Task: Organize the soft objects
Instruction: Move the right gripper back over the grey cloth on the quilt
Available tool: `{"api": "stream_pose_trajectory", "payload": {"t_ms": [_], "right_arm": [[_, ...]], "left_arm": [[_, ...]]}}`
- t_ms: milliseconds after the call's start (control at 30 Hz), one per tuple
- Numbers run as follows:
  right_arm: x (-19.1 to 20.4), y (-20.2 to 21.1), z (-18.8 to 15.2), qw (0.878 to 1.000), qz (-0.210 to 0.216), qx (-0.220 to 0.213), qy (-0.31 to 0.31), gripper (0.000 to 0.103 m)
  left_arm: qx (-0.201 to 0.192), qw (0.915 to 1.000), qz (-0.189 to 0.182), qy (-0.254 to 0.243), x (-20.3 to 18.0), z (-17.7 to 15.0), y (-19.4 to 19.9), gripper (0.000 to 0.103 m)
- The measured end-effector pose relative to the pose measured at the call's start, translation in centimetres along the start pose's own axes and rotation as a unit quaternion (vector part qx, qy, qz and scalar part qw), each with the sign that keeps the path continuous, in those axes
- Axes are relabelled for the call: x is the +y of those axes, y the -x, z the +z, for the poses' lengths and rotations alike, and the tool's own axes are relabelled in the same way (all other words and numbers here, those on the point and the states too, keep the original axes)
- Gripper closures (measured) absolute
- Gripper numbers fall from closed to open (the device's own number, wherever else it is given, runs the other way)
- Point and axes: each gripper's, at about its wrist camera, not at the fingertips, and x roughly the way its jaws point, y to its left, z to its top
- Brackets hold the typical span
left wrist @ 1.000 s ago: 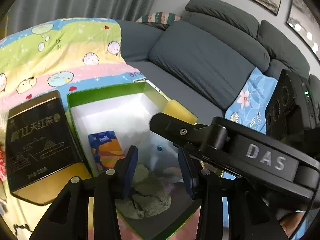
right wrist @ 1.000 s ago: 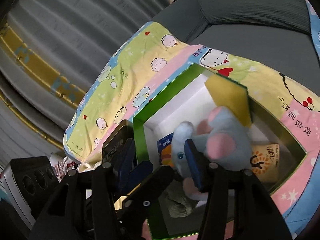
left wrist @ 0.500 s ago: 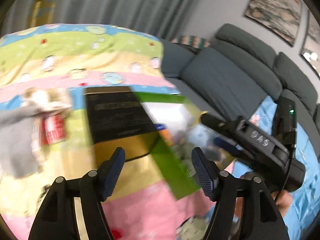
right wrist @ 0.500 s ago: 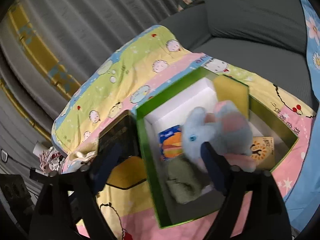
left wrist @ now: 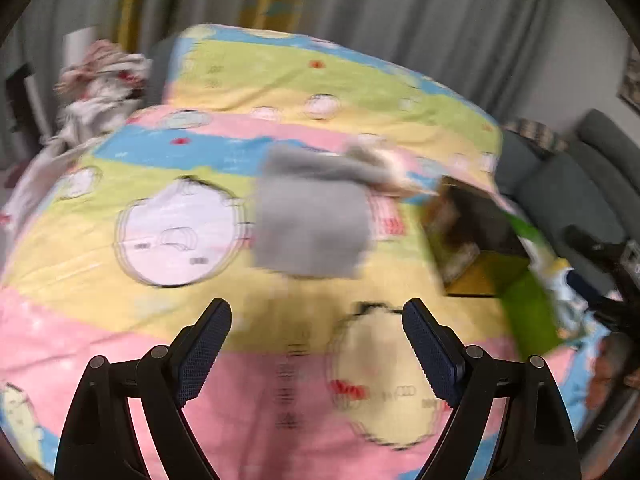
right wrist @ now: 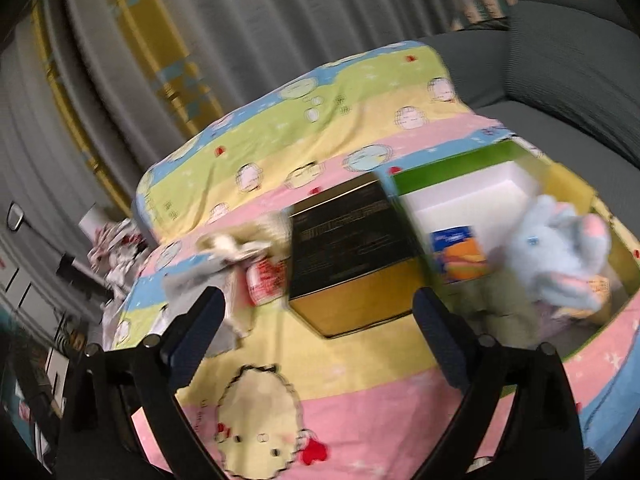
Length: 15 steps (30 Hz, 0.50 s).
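Grey cloth [left wrist: 310,228] beside black tin [right wrist: 352,256], green box [right wrist: 452,166] beyond, both grippers just spread, empty.

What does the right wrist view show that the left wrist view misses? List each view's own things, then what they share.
Only the right wrist view: the inside of the green box, where a blue plush toy, an orange and blue packet and a greenish cloth lie.
Only the left wrist view: the right gripper at the frame's edge.
Both: the cartoon blanket, the grey cloth, the black and gold box, grey curtains, and each view's own open, empty jaws, which have just been opening.
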Motion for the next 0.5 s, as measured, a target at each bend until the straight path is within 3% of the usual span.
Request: {"api": "stream_pose_trajectory", "payload": {"t_ms": [167,367,500], "right_arm": [[4.1,-2.1,-1.2,0.999,0.012,0.016,0.029,0.008],[10.7,-8.2,-1.5,0.995,0.039,0.070,0.067,0.009],[15.3,-12.7,-0.2,0.992,0.009,0.079,0.093,0.010]], "left_arm": [[0.005,0.9990,0.030,0.032,4.1,-0.2,-1.3,0.015],[-0.002,0.9970,0.040,0.067,7.4,0.4,-1.4,0.015],[0.001,0.9962,0.029,0.082,9.0,0.5,-1.0,0.015]]}}
